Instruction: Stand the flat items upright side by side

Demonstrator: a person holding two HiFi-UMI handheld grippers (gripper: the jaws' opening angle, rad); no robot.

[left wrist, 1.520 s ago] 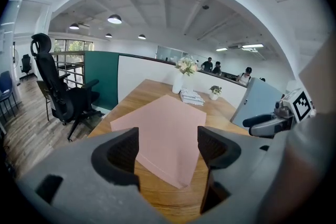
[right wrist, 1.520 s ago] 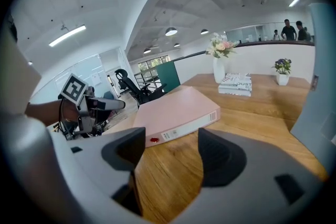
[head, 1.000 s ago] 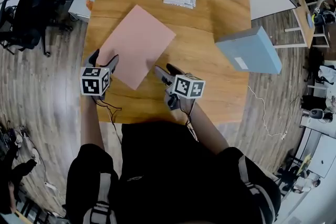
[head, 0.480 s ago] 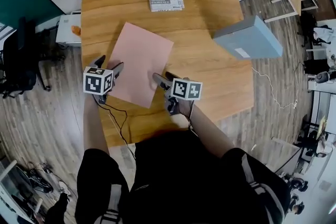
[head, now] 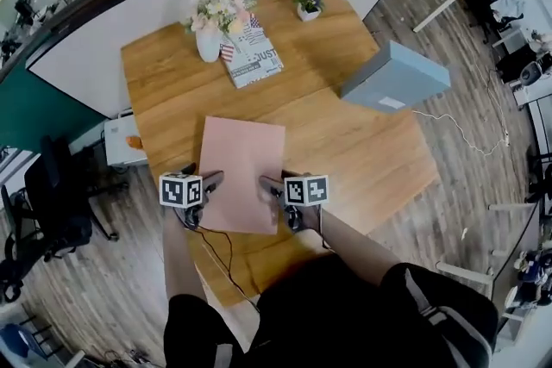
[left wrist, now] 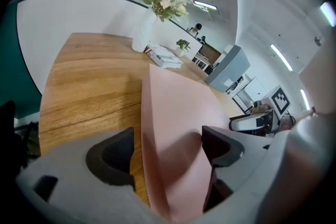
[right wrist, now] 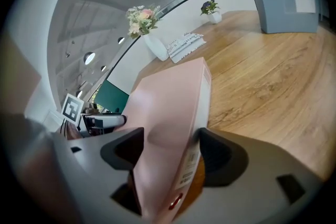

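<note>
A flat pink box (head: 241,168) lies on the wooden table (head: 362,151), its near end towards me. My left gripper (head: 203,182) straddles its left edge near the front corner. In the left gripper view the pink box (left wrist: 178,107) fills the gap of the left gripper (left wrist: 168,152), and the left pad stands off the edge. My right gripper (head: 274,184) straddles the right edge. In the right gripper view the box (right wrist: 173,92) sits between the pads of the right gripper (right wrist: 170,157). Both pairs of jaws have just been opening and stand wide.
A grey-blue box (head: 397,77) rests at the table's right edge. At the back stand a white vase of flowers (head: 210,26), a printed booklet (head: 253,60) and a small potted plant (head: 308,3), in front of a white partition. The front table edge is just behind my grippers.
Both grippers have come down and closed in on the pink box's near end, the left one moving right onto its edge. The box has stayed flat on the table.
</note>
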